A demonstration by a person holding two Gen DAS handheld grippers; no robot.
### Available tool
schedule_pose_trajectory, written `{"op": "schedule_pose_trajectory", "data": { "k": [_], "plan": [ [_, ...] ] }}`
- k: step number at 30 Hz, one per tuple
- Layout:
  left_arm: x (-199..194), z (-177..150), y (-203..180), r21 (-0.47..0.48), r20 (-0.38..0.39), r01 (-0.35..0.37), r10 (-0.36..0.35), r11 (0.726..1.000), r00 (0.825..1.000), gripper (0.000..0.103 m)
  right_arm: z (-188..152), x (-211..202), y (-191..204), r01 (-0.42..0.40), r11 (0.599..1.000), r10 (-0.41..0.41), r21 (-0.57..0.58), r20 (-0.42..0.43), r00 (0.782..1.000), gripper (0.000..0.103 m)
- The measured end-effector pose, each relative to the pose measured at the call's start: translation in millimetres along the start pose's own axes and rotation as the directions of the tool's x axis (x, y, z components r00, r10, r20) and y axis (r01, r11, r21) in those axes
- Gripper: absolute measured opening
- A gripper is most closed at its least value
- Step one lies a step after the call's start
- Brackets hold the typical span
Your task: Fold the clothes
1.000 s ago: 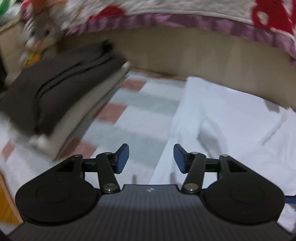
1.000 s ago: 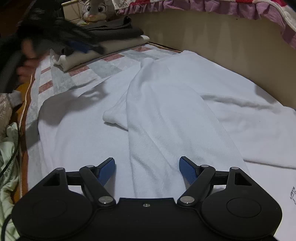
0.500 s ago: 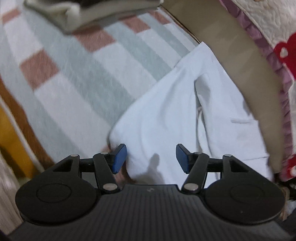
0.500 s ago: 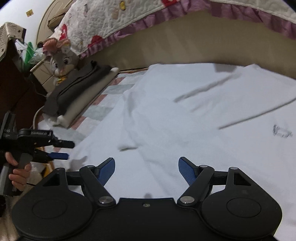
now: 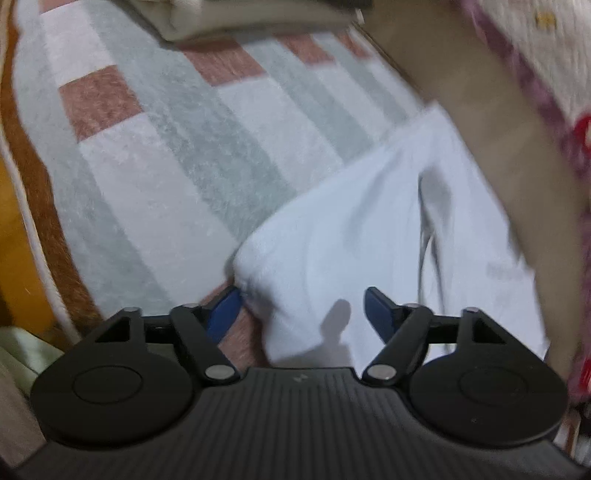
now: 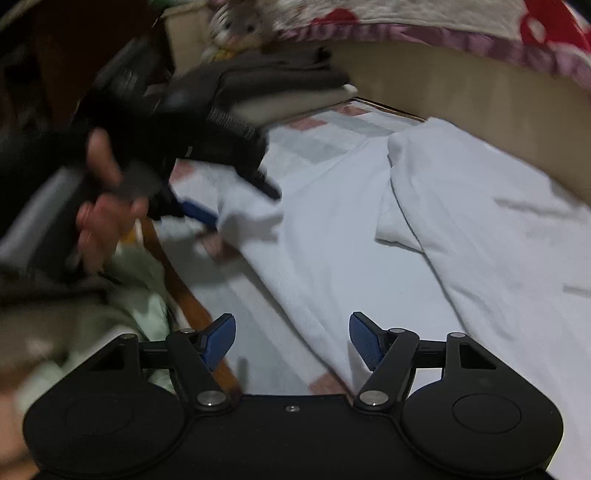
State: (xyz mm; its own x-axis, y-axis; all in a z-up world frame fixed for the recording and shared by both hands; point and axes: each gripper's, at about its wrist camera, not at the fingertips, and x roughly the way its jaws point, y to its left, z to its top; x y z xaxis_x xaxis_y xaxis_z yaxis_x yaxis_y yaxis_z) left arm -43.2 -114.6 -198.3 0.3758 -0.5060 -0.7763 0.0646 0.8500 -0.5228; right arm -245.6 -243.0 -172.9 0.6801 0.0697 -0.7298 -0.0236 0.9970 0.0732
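Observation:
A white garment lies spread on the striped rug, one part folded over its middle. My left gripper is open, and the garment's near corner lies between its blue fingers. In the right wrist view the left gripper hovers at that corner, held by a hand. My right gripper is open and empty over the garment's near edge.
A stack of folded dark and cream clothes lies at the far end of the rug, with a plush rabbit behind. The beige bed side under a quilt borders the far side. Pale green cloth lies off the rug's left edge.
My left gripper has swung down from the folded stack to the white garment's corner. My right gripper has turned left and now looks along the garment's near edge.

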Motion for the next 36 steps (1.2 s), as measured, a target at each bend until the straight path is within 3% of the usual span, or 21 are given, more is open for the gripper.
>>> {"op": "schedule_pose_trajectory", "data": {
  "k": [2, 3, 4, 5, 7, 10, 15, 16, 18, 22, 23, 25, 27, 30, 34, 36],
  "plan": [
    [1.0, -6.7, -3.6, 0.021, 0.043, 0.007, -0.007, 1.000, 0.999, 0.080, -0.8, 7.5, -7.2, 0.035, 0.999, -0.034, 0.038, -0.021, 0.999, 0.073],
    [1.5, -10.1, -6.4, 0.044, 0.061, 0.007, -0.010, 0.999, 0.998, 0.065, -2.5, 9.0, -14.2, 0.033, 0.996, -0.031, 0.079, -0.028, 0.999, 0.073],
    [3.1, -12.4, -9.6, 0.071, 0.067, 0.003, -0.008, 0.997, 0.998, 0.027, -3.5, 12.6, -21.0, 0.027, 0.993, -0.022, 0.118, -0.037, 0.999, 0.074],
    [6.6, -11.8, -13.1, 0.108, 0.050, 0.009, -0.014, 0.994, 0.999, 0.005, -4.5, 16.5, -27.7, 0.020, 0.987, -0.013, 0.158, -0.046, 0.999, 0.074],
    [1.2, -9.1, -26.4, 0.220, 0.095, -0.034, 0.013, 0.975, 0.995, 0.006, -7.9, 17.3, -32.3, -0.007, 0.981, 0.012, 0.195, -0.028, 1.000, 0.078],
    [-22.7, -18.4, -52.7, 0.398, 0.246, -0.106, 0.006, 0.911, 0.969, 0.007, -13.1, 14.8, -39.9, -0.083, 0.959, 0.086, 0.270, 0.002, 0.996, 0.078],
    [-26.9, -46.8, -69.1, 0.477, 0.345, -0.275, 0.109, 0.835, 0.932, 0.008, -15.7, 12.9, -41.6, -0.120, 0.950, 0.124, 0.289, 0.005, 0.992, 0.078],
    [-25.6, -46.9, -66.5, 0.459, 0.340, -0.286, 0.130, 0.841, 0.931, 0.008, -15.5, 12.7, -40.9, -0.121, 0.951, 0.127, 0.286, -0.001, 0.992, 0.078],
    [-22.5, -34.0, -50.6, 0.369, 0.306, -0.280, 0.168, 0.886, 0.937, 0.007, -13.7, 11.9, -37.9, -0.115, 0.956, 0.127, 0.270, -0.026, 0.992, 0.078],
    [-41.1, -5.7, -20.7, 0.208, 0.382, -0.366, 0.269, 0.907, 0.884, 0.000, -12.9, 7.8, -34.8, -0.125, 0.959, 0.150, 0.256, -0.081, 0.985, 0.078],
    [-43.0, -0.3, -12.8, 0.176, 0.351, -0.342, 0.266, 0.923, 0.898, 0.000, -12.5, 6.3, -34.9, -0.126, 0.959, 0.155, 0.255, -0.096, 0.983, 0.078],
    [-41.2, 7.6, 4.1, 0.113, 0.195, -0.216, 0.192, 0.970, 0.962, 0.004, -13.5, -3.5, -36.9, -0.123, 0.955, 0.163, 0.270, -0.133, 0.978, 0.075],
    [-39.4, 15.5, 21.0, 0.029, 0.042, -0.097, 0.096, 0.995, 0.995, 0.007, -19.7, -24.2, -50.8, -0.117, 0.920, 0.178, 0.375, -0.132, 0.975, 0.074],
    [-26.0, 12.6, 24.3, -0.007, -0.054, -0.096, 0.096, 0.995, 0.994, 0.037, -39.0, -64.5, -81.5, -0.071, 0.814, 0.126, 0.576, -0.055, 0.990, 0.076],
    [-9.8, 13.7, 15.4, -0.009, -0.041, -0.068, 0.068, 0.998, 0.997, 0.052, -70.3, -99.4, -121.5, -0.007, 0.594, 0.032, 0.804, -0.015, 0.999, 0.077],
    [-2.1, 11.2, 11.2, -0.016, -0.011, -0.019, 0.019, 1.000, 1.000, 0.051, -89.3, -111.6, -141.2, -0.021, 0.443, 0.003, 0.896, 0.022, 1.000, 0.080]
  ]
}}
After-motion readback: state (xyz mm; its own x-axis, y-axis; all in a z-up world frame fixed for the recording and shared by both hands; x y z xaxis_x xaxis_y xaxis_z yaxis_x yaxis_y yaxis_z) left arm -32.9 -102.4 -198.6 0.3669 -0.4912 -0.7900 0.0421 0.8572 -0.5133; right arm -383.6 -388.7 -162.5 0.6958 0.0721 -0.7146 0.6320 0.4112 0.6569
